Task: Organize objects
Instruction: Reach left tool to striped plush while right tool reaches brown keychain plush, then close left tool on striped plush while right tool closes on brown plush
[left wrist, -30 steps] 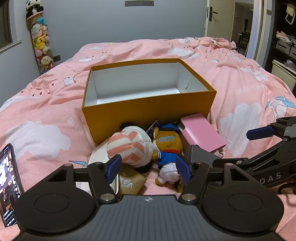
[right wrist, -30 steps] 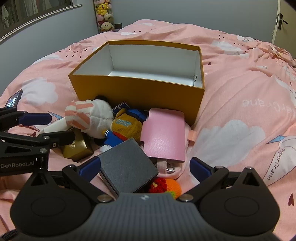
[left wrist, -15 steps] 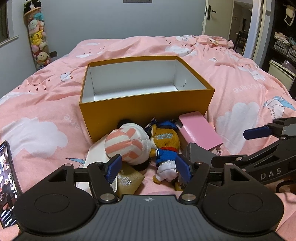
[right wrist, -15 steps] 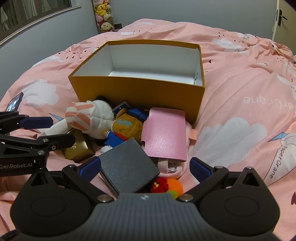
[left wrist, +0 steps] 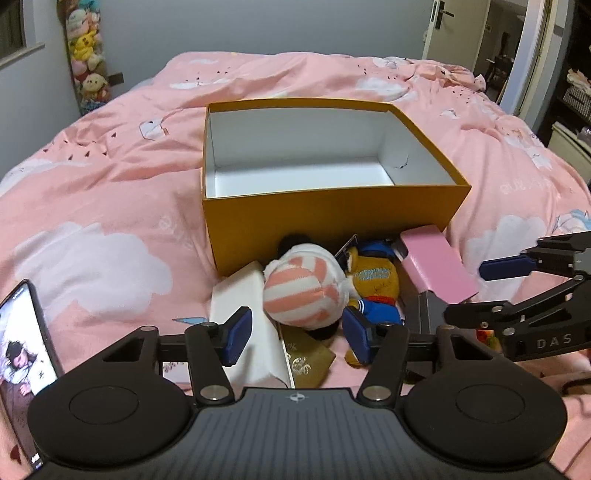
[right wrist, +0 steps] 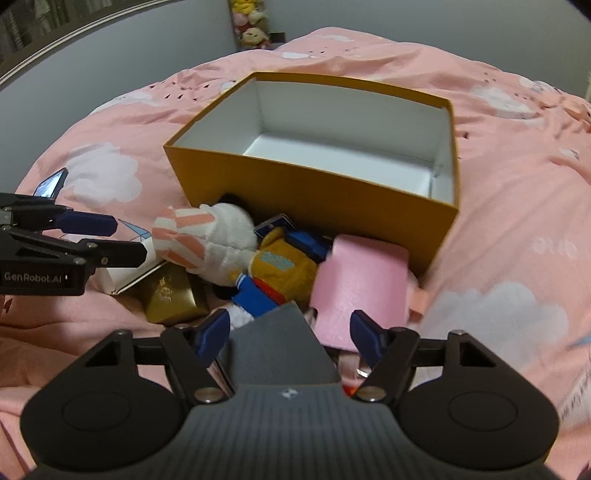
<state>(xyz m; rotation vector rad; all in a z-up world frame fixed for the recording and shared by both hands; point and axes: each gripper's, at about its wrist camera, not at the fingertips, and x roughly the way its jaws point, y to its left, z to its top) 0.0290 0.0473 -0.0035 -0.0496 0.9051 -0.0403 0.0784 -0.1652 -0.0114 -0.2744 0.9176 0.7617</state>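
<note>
An open, empty yellow box (left wrist: 332,218) (right wrist: 314,192) sits on the pink bed. In front of it lies a pile: a pink-and-white striped plush (left wrist: 306,288) (right wrist: 195,236), a yellow duck plush (left wrist: 373,284) (right wrist: 280,266), a pink wallet (left wrist: 436,266) (right wrist: 362,288), a dark grey box (right wrist: 280,347), a gold box (left wrist: 306,358) (right wrist: 170,295) and a white box (left wrist: 247,295). My left gripper (left wrist: 295,332) is open, its fingers either side of the striped plush. My right gripper (right wrist: 291,332) is open over the grey box.
A phone (left wrist: 22,339) with a lit screen lies on the bed at the left. A column of plush toys (left wrist: 86,55) hangs on the far wall. A door (left wrist: 454,33) and shelves are at the right. The pink bedspread (left wrist: 92,206) surrounds the pile.
Both grippers have moved forward and down toward the pile. The left now straddles the striped plush and the right straddles the grey box. The right view has swung slightly right.
</note>
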